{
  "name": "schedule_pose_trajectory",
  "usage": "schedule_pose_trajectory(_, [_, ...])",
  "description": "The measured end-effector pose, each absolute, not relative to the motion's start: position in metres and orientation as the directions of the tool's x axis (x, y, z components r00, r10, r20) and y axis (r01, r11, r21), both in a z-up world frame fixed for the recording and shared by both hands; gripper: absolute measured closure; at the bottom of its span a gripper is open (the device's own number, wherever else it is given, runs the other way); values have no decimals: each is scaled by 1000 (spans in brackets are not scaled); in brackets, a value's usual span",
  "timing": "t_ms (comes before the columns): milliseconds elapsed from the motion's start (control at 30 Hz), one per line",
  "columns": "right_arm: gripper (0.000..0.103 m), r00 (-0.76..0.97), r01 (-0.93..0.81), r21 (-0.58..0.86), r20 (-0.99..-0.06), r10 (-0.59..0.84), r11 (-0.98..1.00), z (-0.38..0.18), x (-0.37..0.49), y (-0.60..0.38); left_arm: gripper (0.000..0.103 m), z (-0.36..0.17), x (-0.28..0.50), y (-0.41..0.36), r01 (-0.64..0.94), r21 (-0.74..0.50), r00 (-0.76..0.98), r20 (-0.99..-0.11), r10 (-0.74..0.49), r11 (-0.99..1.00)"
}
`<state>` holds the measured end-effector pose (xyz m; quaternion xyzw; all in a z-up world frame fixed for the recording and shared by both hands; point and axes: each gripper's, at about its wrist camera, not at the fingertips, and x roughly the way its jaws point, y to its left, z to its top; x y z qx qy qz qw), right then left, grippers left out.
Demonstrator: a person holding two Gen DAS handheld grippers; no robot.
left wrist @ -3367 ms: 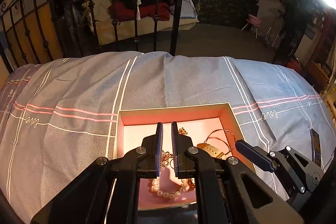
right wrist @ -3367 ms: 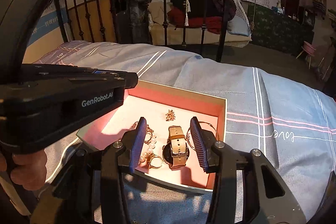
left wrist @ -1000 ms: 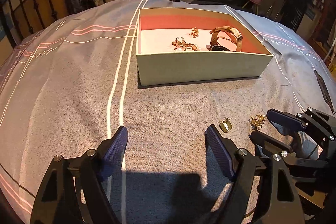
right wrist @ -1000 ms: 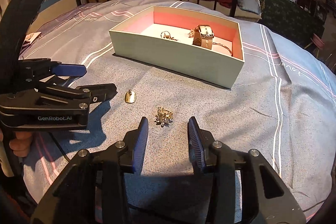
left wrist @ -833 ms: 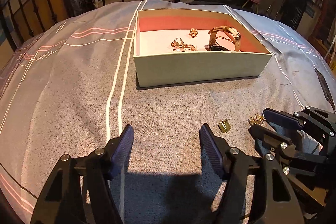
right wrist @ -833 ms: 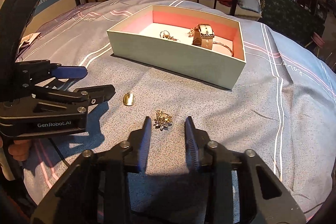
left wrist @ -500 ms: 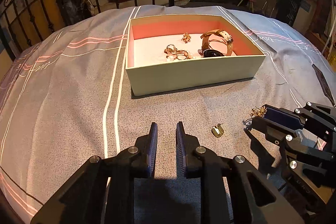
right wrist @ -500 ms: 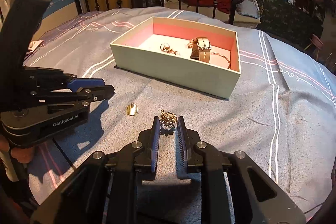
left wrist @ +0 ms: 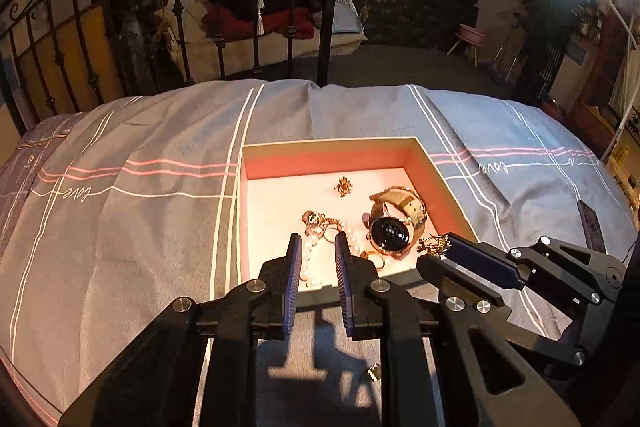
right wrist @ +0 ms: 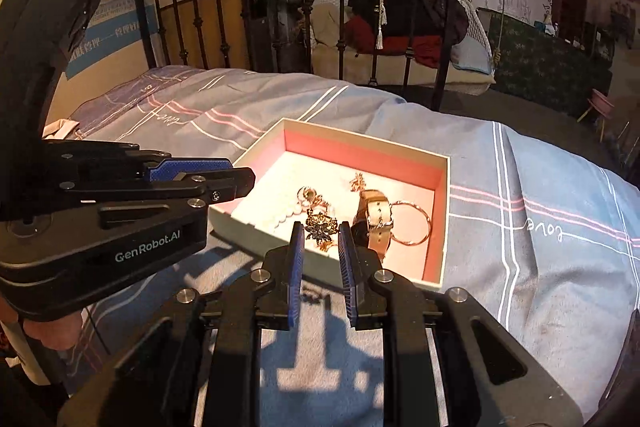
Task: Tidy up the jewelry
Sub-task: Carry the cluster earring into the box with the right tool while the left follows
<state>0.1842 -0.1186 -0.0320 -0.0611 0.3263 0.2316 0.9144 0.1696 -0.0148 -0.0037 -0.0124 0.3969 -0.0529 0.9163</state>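
Right tongs (right wrist: 322,247) pinch a gold brooch (right wrist: 320,227) above the box (right wrist: 444,219); left tongs (left wrist: 316,259) hang empty, narrowly parted.

Grey bedsheet (left wrist: 140,227) striped white and pink; cream cardboard box (right wrist: 444,219) lined pink; gold-cased, beige-strapped watch (left wrist: 394,223); blue gripper pads (right wrist: 297,259).

box (left wrist: 448,183) open-topped, watch (left wrist: 394,223) crowding right side, left bare
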Motion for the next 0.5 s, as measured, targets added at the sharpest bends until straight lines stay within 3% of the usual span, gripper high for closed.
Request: schedule_pose_trajectory(500, [85,698,-376,23,-651,299,926,-40,237,-113,86,-19,232,-13,43,-102,624,-774,-106,994])
